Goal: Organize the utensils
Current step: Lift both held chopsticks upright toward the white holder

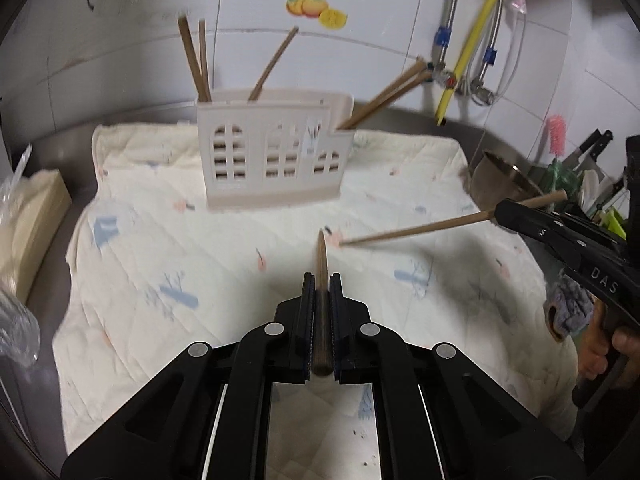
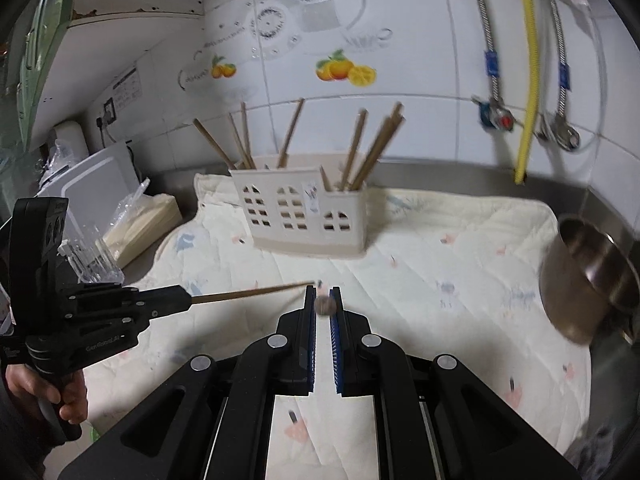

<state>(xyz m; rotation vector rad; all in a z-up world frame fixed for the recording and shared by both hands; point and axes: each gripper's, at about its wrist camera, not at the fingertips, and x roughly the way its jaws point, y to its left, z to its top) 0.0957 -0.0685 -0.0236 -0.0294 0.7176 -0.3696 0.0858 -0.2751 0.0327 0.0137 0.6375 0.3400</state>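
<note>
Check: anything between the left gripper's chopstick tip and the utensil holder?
Nothing. In the left wrist view, only bare quilted cloth lies between the chopstick in the left gripper and the holder.

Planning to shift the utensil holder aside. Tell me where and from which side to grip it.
Grip the utensil holder by its top rim at the lower right-hand step, coming from above. The wall there is thin enough for the jaws, and the chopsticks lean away, though crowding is likely. Both grippers are shut on chopsticks, so free one first.
</note>
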